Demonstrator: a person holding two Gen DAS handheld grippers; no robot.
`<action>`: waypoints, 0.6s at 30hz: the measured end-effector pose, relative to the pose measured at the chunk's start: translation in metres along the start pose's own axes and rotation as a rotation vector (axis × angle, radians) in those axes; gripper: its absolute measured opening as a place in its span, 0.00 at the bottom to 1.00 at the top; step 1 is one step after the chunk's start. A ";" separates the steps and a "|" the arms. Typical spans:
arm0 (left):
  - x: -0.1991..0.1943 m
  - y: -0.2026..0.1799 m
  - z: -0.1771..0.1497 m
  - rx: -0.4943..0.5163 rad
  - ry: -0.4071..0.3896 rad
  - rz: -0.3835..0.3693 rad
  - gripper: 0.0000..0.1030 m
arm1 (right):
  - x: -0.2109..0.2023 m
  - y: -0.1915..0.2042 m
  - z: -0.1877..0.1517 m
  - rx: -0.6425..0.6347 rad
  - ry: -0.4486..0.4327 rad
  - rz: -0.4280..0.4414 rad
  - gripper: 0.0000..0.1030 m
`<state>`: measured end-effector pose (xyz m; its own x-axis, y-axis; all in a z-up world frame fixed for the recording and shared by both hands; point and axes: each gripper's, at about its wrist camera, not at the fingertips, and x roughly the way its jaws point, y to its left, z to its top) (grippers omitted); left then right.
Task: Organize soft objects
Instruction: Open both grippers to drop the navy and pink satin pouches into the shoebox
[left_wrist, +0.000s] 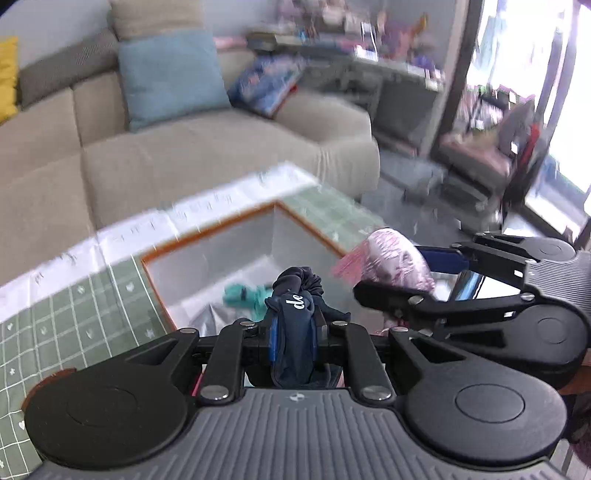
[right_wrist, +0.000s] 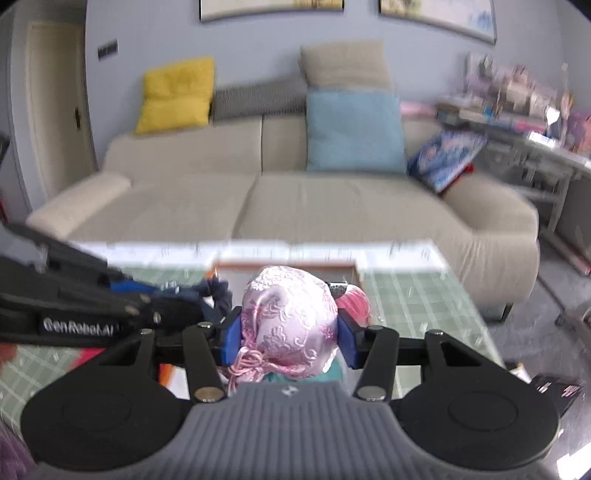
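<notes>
I have both grippers loaded and carried over the orange-rimmed box (left_wrist: 236, 225) that sits on the green checked tablecloth (left_wrist: 74, 314). My left gripper (left_wrist: 293, 332) is clenched on a dark navy sock bundle (left_wrist: 295, 314), which stands up between the fingers, above the box's near edge as that wrist camera shows it. My right gripper (right_wrist: 290, 338) is clamped on a pink satin pouch (right_wrist: 291, 317); from the left wrist it shows at about 2 o'clock of the sock bundle, just beside it and apart from it. A teal soft item (left_wrist: 245, 295) already lies inside the box, at roughly 11 o'clock of the sock bundle in the left view. I judge this to be the carry-and-drop step, with both pieces near the opening. The next move calls for bringing each gripper clearly inside the orange rim, lowering a little, then letting the fingers part so the cloth falls in. The two tools are near each other, so I would release one first to avoid bumping. The frames are blurred, so exact height above the box is unclear.
</notes>
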<state>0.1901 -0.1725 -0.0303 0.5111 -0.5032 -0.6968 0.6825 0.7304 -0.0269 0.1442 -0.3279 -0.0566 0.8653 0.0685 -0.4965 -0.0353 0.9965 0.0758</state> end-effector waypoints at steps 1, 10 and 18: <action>0.008 0.000 -0.003 0.014 0.026 -0.004 0.17 | 0.009 -0.002 -0.006 -0.001 0.031 0.002 0.50; 0.063 -0.013 -0.024 0.208 0.231 -0.003 0.17 | 0.065 -0.012 -0.048 -0.057 0.286 0.070 0.50; 0.092 -0.019 -0.030 0.315 0.382 0.007 0.18 | 0.083 -0.004 -0.060 -0.130 0.400 0.120 0.52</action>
<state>0.2082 -0.2186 -0.1152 0.3286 -0.2505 -0.9106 0.8344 0.5286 0.1557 0.1857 -0.3230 -0.1502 0.5907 0.1718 -0.7884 -0.2082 0.9764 0.0568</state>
